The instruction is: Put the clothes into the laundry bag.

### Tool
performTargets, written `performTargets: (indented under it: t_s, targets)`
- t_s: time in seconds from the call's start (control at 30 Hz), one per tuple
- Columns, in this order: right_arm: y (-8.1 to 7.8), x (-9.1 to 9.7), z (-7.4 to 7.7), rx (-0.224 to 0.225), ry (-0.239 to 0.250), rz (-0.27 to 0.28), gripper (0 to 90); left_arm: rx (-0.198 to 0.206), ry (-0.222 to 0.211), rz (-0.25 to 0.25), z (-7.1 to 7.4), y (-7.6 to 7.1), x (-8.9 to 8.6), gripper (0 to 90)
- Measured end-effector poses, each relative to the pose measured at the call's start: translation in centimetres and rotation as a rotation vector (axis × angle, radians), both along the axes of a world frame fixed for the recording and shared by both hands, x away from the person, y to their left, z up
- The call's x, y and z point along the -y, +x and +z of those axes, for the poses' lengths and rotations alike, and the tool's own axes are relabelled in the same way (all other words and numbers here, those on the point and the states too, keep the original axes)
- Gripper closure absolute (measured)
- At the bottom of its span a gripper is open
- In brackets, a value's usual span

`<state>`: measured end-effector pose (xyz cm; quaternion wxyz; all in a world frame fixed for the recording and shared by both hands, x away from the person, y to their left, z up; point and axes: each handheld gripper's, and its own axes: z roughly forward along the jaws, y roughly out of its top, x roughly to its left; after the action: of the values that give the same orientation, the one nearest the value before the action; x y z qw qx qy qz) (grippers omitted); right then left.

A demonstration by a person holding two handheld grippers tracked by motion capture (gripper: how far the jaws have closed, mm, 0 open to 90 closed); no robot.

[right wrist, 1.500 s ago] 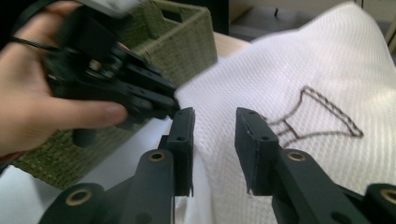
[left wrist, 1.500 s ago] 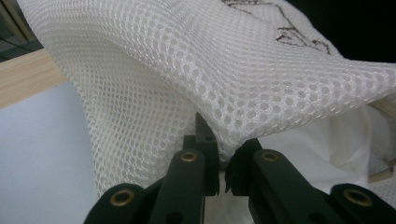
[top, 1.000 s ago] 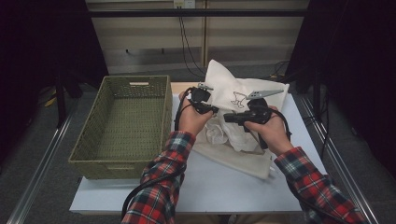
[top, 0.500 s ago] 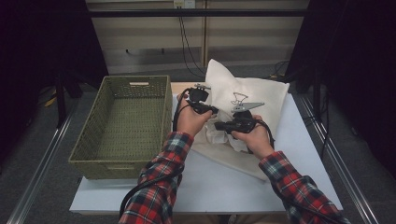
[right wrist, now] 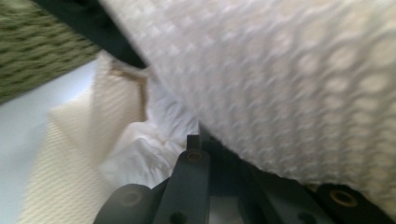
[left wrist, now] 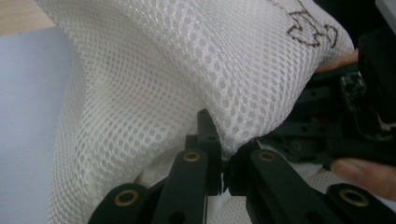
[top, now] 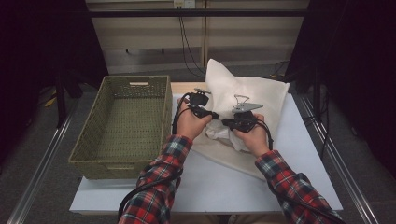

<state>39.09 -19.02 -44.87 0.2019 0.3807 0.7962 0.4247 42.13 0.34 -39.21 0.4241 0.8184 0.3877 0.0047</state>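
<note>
White mesh bag lies on the tabletop, toward the far right corner; its far end stands up and its near part is spread flat toward the right edge. White crumpled cloth sits at the bag's near opening, between the two hands.

Left claw sits at the bag's near-left side, tip pointing right toward the other claw. In the left gripper view the left claw has its jaws closed tight on a fold of the mesh bag; the mesh rises up and away from the tips and drapes over both sides. Brown stitched mark on the bag, top right of that view.

Right claw is just right of the left one, tips nearly meeting over the bag's mouth. In the right gripper view, blurred, the right claw is closed and the mesh bag lies against the jaw tips and over the right jaw; it looks pinched, but the contact itself is too blurred to be sure. White crumpled cloth is just left of the jaws, inside a cream layer of the bag.

Green woven basket stands on the tabletop's left side, beside the bag, apart from both claws. Plaid sleeves come in from the near edge.
</note>
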Motion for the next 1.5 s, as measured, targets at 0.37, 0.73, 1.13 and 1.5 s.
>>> performTargets:
  t_s: [0.37,0.73,1.13,1.5]
  targets:
    - [1.2,1.4,0.5,0.146,-0.057,-0.162,90.0,-0.043,-0.010,-0.029,0.0,-0.7,0.3,89.2]
    - [2.4,2.9,0.7,0.144,-0.051,-0.208,90.0,-0.070,-0.012,-0.065,-0.6,-1.2,2.2,89.1]
    - [-1.2,3.9,2.4,0.012,0.084,-0.129,90.0,-0.040,-0.032,-0.041,-0.6,-1.2,2.3,87.6]
    - [-3.2,5.3,2.9,0.000,0.086,-0.120,90.0,0.077,0.004,-0.020,0.5,-1.1,2.2,69.0]
